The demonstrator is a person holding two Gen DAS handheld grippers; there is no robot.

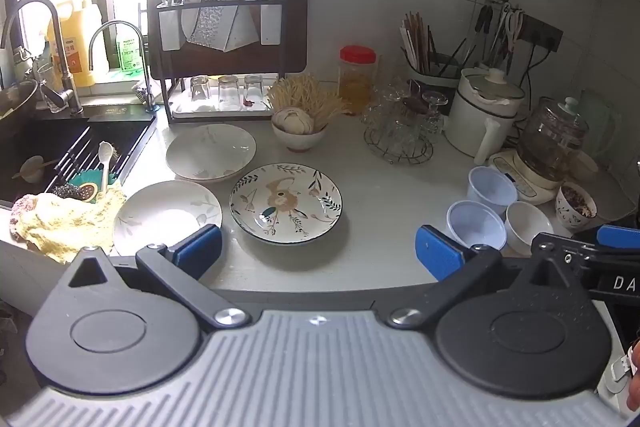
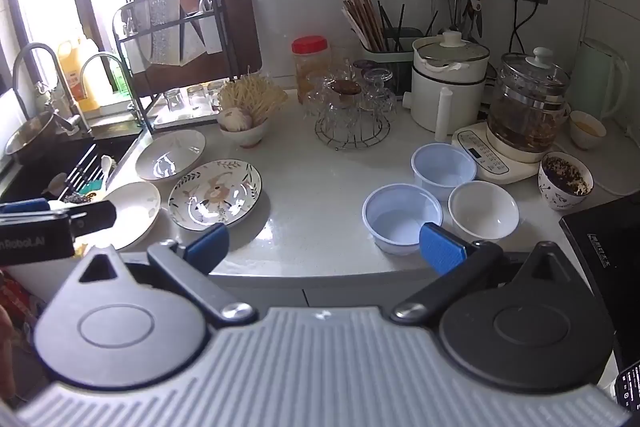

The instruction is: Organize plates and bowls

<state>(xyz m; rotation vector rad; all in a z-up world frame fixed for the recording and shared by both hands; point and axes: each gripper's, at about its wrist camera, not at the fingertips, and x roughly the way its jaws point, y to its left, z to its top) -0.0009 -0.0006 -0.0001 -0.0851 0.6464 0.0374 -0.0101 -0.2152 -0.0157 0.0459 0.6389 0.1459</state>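
Nothing looks stacked yet: three shallow ceramic plates (image 1: 248, 195) and three small pale bowls (image 2: 436, 195) lie separate on the white table (image 1: 384, 195); left hand-held gripper (image 1: 318, 251) and right hand-held gripper (image 2: 324, 245) both spread, empty.

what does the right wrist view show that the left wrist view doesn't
Only the right wrist view: a small cup of yellowish contents beside the green kettle, a black appliance at the counter's right edge, and the left claw seen from outside.

Only the left wrist view: the yellow cloth by the sink.

Both: three plates, including the floral plate, two blue bowls such as the nearer blue bowl, the white bowl, the glass rack, and an open, empty claw in front of each camera, left claw and right claw.
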